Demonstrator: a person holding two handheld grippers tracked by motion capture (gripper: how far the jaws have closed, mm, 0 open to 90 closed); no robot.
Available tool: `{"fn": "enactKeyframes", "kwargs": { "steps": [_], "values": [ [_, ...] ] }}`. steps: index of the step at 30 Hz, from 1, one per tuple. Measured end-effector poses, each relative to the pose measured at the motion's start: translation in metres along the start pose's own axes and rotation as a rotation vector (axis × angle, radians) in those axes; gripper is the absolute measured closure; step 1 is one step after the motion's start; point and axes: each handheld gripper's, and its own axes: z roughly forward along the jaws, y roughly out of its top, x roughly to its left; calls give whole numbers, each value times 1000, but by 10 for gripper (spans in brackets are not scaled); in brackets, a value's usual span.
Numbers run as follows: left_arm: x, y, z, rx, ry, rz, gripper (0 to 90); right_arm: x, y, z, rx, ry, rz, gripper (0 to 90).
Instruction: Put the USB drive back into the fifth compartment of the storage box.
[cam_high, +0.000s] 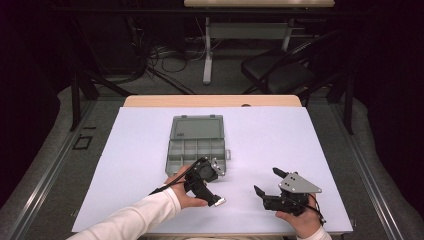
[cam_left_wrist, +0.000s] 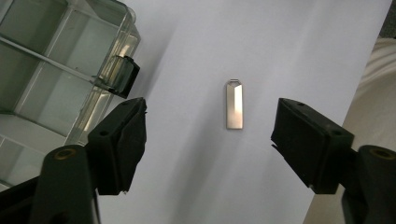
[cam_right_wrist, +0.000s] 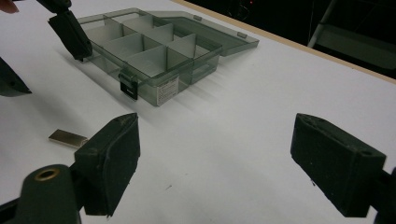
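Box (cam_high: 195, 142): I see it left of centre on the white sheet (cam_high: 280, 135), lid flat open behind, latch on its right side. The compartments I can see look empty.
Left gripper (cam_high: 212, 172): I have it hanging just off the box's near right corner, pointing down. Fingers (cam_left_wrist: 119, 140) are spread, with nothing between the pads.
Stick (cam_left_wrist: 234, 104): a small flat metal memory stick, lying on the sheet between my left gripper's jaws but touching neither. It is just beside the box, outside it.
Right gripper (cam_high: 267, 184): I hold it well to the right, low over bare sheet. Fingers (cam_right_wrist: 112, 158) are wide apart and empty.
Done: as I judge it, the box is open and ready, and my left gripper is lined up over the stick.
Left: I still have to come down, close on the stick, lift it and drop it into a compartment. The lid may need shutting afterwards.
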Motion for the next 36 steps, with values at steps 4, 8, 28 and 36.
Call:
{"fn": "enactKeyframes", "kwargs": {
  "steps": [4,8,28,36],
  "values": [
    [-3,2,3,13,-2,10,333,0,0,0,-1,-1,-1,157],
    [-5,4,4,13,-3,10,386,0,0,0,-4,-1,-1,157],
    [-10,6,15,21,1,3,498,0,0,0,0,4,-1,157],
    [-11,5,21,28,-15,-17,508,1,0,0,5,9,-3,161]
  ]
}}
